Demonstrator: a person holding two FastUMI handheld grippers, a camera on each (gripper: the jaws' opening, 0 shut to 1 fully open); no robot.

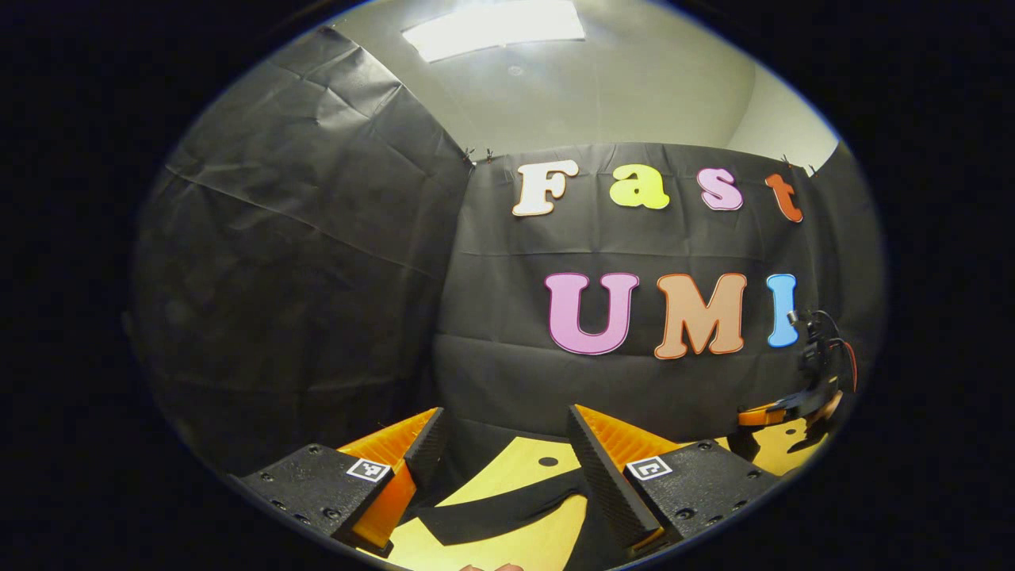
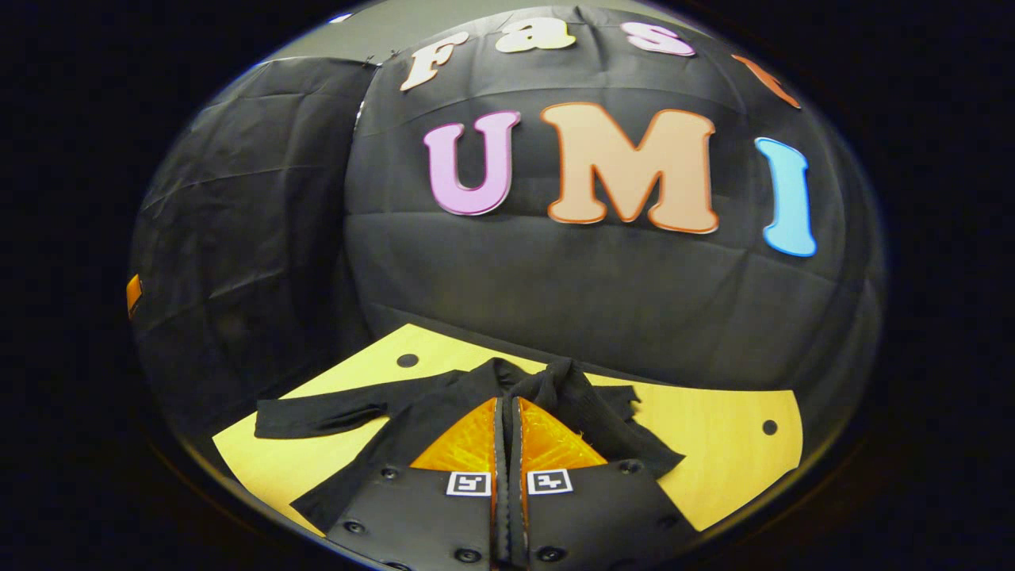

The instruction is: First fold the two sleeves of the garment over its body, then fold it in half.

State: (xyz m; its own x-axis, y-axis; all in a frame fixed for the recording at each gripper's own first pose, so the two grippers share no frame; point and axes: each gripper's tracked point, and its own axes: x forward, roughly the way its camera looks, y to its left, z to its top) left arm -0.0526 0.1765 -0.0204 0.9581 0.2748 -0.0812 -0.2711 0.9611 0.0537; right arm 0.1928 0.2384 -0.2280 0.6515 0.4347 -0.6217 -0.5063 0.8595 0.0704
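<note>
Yellow wooden desk [image 2: 729,444] with small dark holes, black cloth walls [image 2: 238,214] all round, a ceiling light panel [image 1: 493,28] overhead. The black garment [image 2: 444,404] lies bunched on the desk, one sleeve [image 2: 317,419] stretched out flat. Right gripper [image 2: 507,408] has its jaws clenched on gathered fabric; left gripper [image 1: 501,448] hangs above the desk, jaws spread wide.

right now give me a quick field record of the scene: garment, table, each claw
garment: black, on the table, one sleeve spread to the side
table: yellow top with small dark holes
left claw: open, above the table, dark cloth below between its fingers
right claw: shut, fingers together; fabric bunched at the tips, grip on it cannot be told
folds: not clear
</note>
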